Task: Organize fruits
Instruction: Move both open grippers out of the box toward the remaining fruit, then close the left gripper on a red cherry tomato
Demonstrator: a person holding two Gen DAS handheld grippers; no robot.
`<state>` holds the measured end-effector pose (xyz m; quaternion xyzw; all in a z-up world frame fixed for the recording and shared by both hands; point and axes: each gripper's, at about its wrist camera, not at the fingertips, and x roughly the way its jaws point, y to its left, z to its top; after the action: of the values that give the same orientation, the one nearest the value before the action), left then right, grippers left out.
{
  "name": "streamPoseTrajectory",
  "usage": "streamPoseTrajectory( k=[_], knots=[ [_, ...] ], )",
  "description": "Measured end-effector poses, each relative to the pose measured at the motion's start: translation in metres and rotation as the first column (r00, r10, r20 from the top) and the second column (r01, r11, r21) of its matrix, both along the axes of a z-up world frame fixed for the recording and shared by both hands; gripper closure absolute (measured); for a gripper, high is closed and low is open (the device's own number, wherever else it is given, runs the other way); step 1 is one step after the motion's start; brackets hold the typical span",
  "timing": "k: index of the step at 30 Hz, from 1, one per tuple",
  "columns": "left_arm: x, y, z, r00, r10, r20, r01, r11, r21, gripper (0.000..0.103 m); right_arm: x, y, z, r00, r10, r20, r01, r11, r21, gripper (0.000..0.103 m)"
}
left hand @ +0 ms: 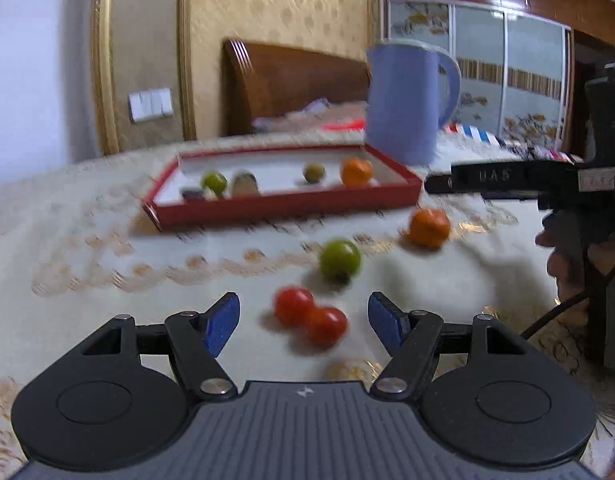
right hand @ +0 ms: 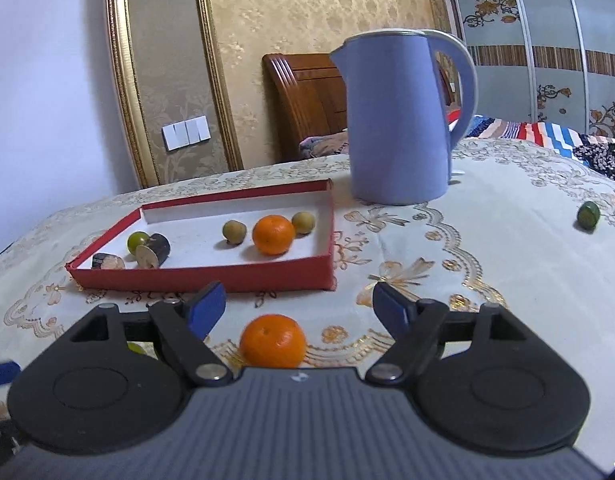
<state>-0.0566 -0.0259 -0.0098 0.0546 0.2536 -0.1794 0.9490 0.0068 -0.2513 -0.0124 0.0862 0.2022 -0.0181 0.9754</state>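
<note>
A bedroom in a home is shown. A carved wooden headboard [right hand: 307,96] is seen at twelve o'clock, with a striped bedspread [right hand: 539,132] spread at two o'clock. Sliding wardrobe doors [right hand: 547,52] with floral panels are set along the wall at one o'clock. Gold damask wallpaper [right hand: 307,12] is framed by gilt moulding [right hand: 125,80], and a bank of wall switches [right hand: 186,132] is mounted at ten o'clock. An embroidered tablecloth [right hand: 487,280] is laid in the foreground, on which a lilac electric kettle [right hand: 395,120] is stood.
</note>
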Motion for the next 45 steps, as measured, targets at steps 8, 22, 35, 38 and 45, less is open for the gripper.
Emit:
streamPoseTrajectory(
  k=[8, 22, 35, 38, 45],
  knots=[
    [0.002, -0.008, -0.009, 0.992, 0.059, -0.110, -0.064, 0.997, -0.045, 0.033, 0.000, -0.009, -0.003, 1.000, -0.013, -0.016, 0.014, 0.999, 0.035, 0.023],
    [0.004, -0.024, -0.012, 0.984, 0.136, -0.120, -0.143, 0.988, -0.051, 0.065, -0.003, -0.011, -0.002, 1.000, -0.022, 0.001, 0.021, 0.998, 0.055, 0.017],
    [0.005, -0.014, -0.011, 0.987, 0.115, -0.114, -0.122, 0.991, -0.056, 0.077, -0.001, -0.011, -0.002, 1.000, -0.030, -0.005, 0.030, 0.998, 0.055, 0.017],
    [0.003, -0.008, -0.009, 0.988, 0.111, -0.108, -0.118, 0.991, -0.057, 0.077, -0.001, -0.013, -0.003, 0.999, -0.035, -0.010, 0.036, 0.997, 0.067, 0.017],
    [0.002, 0.023, 0.005, 0.983, 0.162, -0.082, -0.171, 0.980, -0.105, 0.077, 0.002, -0.014, -0.006, 0.999, -0.034, -0.035, 0.037, 0.997, 0.069, 0.017]
  ],
)
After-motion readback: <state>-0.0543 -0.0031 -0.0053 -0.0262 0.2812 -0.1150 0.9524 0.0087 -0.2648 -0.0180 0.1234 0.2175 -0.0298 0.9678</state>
